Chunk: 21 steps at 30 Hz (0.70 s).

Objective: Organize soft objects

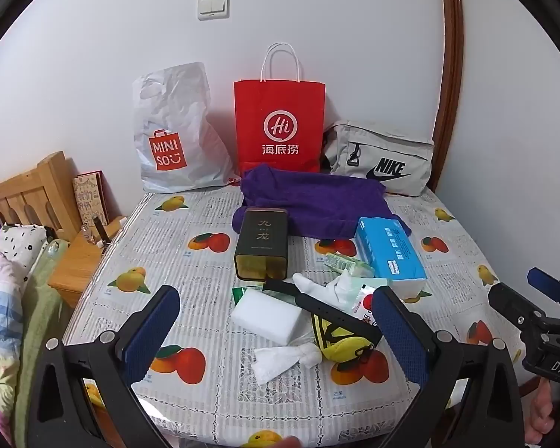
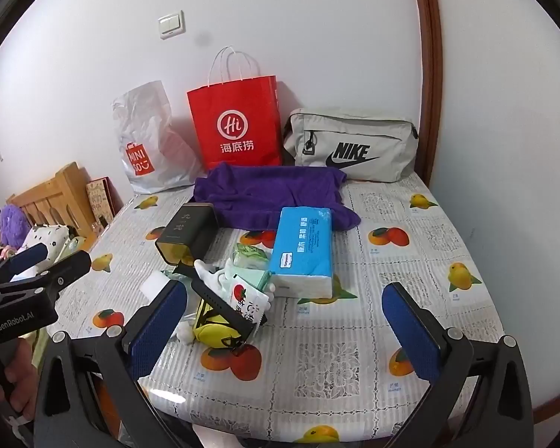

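Two handheld grippers are shown, each built from a black frame with triangular cut-outs and round silver screws at the pivots. The left gripper (image 1: 276, 332) and the right gripper (image 2: 283, 332) each carry two flat fingers faced with textured blue pads (image 1: 151, 332). White lettering "GenRobot.AI" is printed on the left gripper's black body, and "DAS" on the right gripper's body.

Left tongs (image 1: 276, 330), right tongs (image 2: 284, 330): both wide apart, empty, tilted downward.
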Each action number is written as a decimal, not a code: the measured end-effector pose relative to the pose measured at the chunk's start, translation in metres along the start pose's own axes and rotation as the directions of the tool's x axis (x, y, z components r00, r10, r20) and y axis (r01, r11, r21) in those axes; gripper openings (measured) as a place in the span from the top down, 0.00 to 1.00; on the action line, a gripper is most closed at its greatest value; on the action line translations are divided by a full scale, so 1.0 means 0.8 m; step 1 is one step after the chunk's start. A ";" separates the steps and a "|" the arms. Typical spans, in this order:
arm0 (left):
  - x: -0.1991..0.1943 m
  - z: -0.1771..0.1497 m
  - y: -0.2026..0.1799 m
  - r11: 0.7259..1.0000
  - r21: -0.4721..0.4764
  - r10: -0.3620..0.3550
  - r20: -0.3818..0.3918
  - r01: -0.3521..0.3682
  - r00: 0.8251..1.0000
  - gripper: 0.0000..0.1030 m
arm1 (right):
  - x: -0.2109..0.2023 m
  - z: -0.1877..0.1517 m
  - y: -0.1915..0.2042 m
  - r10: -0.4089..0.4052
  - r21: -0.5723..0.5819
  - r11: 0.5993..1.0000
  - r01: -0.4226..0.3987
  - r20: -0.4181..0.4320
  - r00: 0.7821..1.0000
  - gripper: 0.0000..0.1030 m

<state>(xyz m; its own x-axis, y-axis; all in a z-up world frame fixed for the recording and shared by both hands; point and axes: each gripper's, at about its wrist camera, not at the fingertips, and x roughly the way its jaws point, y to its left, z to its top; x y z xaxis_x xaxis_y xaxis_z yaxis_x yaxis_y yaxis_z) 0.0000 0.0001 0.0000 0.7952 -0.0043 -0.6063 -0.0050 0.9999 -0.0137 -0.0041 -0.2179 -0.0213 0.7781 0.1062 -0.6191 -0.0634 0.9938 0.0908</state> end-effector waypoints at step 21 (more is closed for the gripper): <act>-0.003 -0.001 0.000 1.000 0.008 0.006 0.004 -0.006 1.000 0.00 | -0.005 -0.001 0.008 -0.002 -0.015 1.000 0.002 0.001 1.000 0.00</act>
<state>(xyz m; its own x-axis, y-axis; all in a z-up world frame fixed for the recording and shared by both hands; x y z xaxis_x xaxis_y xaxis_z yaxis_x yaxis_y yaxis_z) -0.0019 0.0004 0.0009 0.7978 0.0018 -0.6029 -0.0051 1.0000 -0.0039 -0.0081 -0.2116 -0.0190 0.7790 0.1042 -0.6183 -0.0712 0.9944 0.0779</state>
